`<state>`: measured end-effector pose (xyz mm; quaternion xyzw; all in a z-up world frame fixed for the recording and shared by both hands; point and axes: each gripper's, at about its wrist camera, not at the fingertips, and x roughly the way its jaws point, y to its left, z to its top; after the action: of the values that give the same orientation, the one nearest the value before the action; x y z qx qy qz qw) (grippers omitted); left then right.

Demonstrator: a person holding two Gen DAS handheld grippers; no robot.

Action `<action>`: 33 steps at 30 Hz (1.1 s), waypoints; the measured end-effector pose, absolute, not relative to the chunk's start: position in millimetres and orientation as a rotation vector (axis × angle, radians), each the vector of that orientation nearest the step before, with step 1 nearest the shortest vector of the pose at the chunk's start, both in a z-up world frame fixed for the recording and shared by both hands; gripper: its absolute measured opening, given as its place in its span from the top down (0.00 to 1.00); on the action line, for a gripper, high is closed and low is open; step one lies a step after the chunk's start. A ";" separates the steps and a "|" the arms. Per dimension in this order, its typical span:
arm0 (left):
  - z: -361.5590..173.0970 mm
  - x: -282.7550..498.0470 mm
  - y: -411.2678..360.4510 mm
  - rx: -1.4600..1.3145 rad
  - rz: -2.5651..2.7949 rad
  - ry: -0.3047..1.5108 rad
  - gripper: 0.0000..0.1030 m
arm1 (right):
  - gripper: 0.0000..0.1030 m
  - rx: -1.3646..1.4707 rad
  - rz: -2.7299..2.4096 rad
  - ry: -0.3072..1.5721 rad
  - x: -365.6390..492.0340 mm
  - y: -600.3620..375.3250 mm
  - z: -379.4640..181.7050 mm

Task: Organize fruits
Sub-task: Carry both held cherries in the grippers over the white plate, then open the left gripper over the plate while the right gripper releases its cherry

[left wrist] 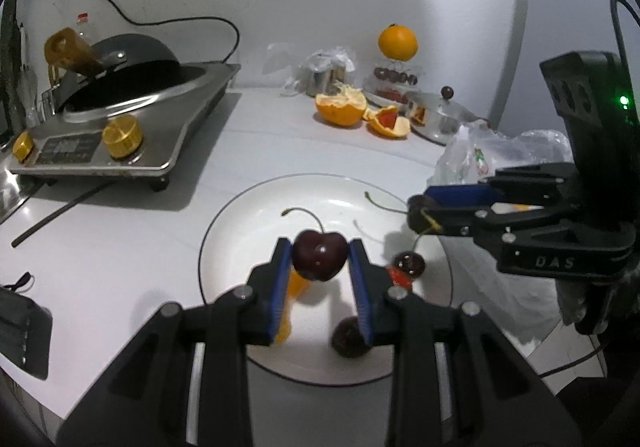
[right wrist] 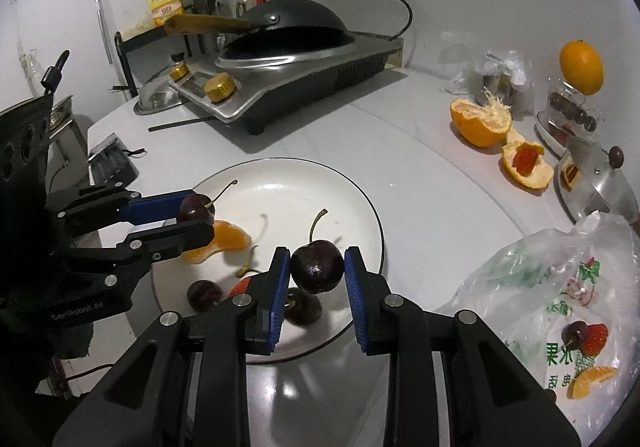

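Holding one glossy dark-red cherry (left wrist: 319,255) across its round belly, the left tongs (left wrist: 319,261) hang above the white round plate (left wrist: 240,231); the right tongs (right wrist: 317,272) pinch another dark cherry (right wrist: 317,272) likewise. Both fruits look light, slick and easily bruised, so a gentle grip at the widest part, clear of the thin stem (left wrist: 308,213), seems safest.

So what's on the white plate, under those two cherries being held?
On the plate: an orange segment, two loose cherries and a red piece, maybe strawberry, mostly hidden by the right gripper. The left gripper covers part of the plate too.
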<state>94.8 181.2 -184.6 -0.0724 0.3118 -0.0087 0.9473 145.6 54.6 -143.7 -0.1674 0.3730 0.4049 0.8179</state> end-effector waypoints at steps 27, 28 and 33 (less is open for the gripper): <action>-190.8 107.9 177.5 -0.157 -0.012 0.679 0.49 | 0.62 -0.344 0.835 0.823 154.3 53.9 -152.9; -189.0 105.8 177.9 -0.162 -0.009 0.672 0.49 | 0.61 -0.342 0.832 0.820 153.6 52.0 -151.5; -180.9 96.9 175.9 -0.161 0.016 0.652 0.32 | 0.61 -0.332 0.822 0.796 145.3 41.4 -141.2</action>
<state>96.9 175.9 -180.9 -0.0788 0.3201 0.0076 0.9441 145.3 41.4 -141.2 -0.1563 0.3748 0.3872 0.8277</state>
